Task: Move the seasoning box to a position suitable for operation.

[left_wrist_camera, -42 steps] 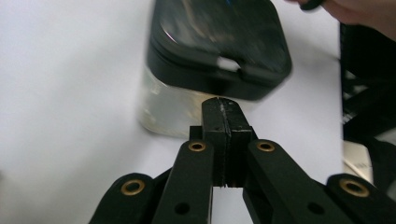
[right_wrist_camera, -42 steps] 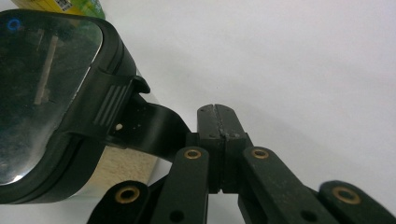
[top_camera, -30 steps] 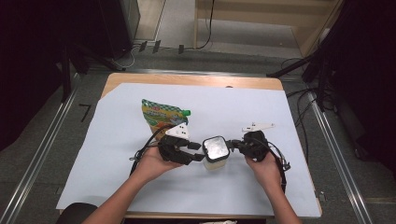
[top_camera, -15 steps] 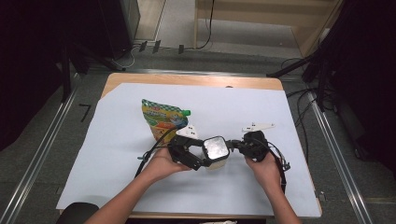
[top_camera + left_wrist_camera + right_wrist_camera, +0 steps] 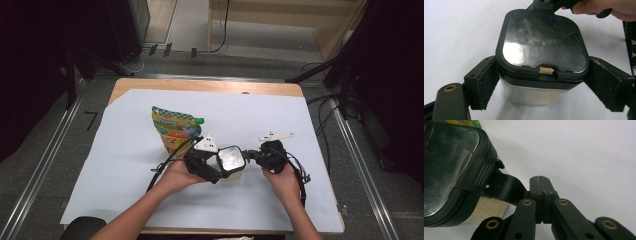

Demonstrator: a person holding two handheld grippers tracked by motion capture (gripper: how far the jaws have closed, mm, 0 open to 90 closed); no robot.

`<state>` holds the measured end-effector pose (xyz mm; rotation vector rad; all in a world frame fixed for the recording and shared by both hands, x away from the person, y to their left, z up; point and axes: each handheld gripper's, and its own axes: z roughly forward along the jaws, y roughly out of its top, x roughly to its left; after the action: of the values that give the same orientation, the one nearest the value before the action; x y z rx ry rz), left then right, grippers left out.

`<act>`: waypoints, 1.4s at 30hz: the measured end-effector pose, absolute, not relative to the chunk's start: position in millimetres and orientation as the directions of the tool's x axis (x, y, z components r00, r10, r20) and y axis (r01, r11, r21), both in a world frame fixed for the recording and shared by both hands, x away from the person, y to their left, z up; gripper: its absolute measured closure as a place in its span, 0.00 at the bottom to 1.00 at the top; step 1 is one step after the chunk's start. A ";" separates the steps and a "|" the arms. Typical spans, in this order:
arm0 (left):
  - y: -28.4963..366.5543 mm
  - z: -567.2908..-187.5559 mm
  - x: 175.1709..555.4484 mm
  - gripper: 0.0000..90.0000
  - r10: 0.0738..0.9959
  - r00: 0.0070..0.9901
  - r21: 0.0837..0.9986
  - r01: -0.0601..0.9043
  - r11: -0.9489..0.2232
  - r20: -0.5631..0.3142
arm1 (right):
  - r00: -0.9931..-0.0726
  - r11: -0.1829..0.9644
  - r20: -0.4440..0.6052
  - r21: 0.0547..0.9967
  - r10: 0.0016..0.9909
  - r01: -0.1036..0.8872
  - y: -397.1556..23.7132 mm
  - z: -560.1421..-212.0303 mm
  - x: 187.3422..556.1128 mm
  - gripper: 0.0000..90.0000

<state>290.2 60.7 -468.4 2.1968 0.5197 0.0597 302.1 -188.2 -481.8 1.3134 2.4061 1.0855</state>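
A square container (image 5: 231, 159) with a black lid and a clear window stands on the white sheet, tan grains showing inside it (image 5: 541, 45). My left gripper (image 5: 226, 166) straddles it, and in the left gripper view (image 5: 541, 73) one pad presses each side just under the lid. On the container's right is my right gripper (image 5: 254, 155). Its jaws (image 5: 540, 182) are pressed together with nothing between them. Their left side rests against a black tab (image 5: 506, 186) that sticks out from the lid (image 5: 446, 165).
A green and yellow spouted pouch (image 5: 175, 129) lies flat behind and to the left of the container. The white sheet (image 5: 300, 115) covers most of the wooden table (image 5: 200, 85). Cables trail from both grippers, and metal rails run along both sides of the table.
My left gripper has slid right and come around the container. The right gripper and the container have stayed put.
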 end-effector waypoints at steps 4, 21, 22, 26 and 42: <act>60.6 -467.4 290.1 0.18 0.385 0.913 0.760 0.344 -0.552 -0.134 | -0.589 0.340 0.165 0.681 0.791 0.648 -188.0 -481.9 301.8 1.00; 57.7 -456.1 288.5 0.18 0.377 0.916 0.785 0.330 -0.524 -0.133 | -0.594 0.345 0.163 0.681 0.788 0.645 -187.6 -482.1 302.2 1.00; 57.8 -455.1 289.0 0.18 0.374 0.918 0.785 0.326 -0.527 -0.130 | -0.594 0.345 0.165 0.681 0.787 0.646 -187.6 -482.0 302.3 1.00; 57.1 -452.9 289.5 0.18 0.375 0.917 0.791 0.327 -0.518 -0.134 | -0.594 0.346 0.163 0.681 0.788 0.646 -187.6 -482.0 302.2 1.00; 54.8 -442.8 291.1 0.39 0.356 0.920 0.793 0.336 -0.508 -0.162 | -0.591 0.340 0.170 0.681 0.788 0.649 -189.1 -481.4 301.0 1.00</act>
<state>291.1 54.8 -442.8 2.1425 0.4921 0.0268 301.0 -189.1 -481.4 1.3105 2.4098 1.0885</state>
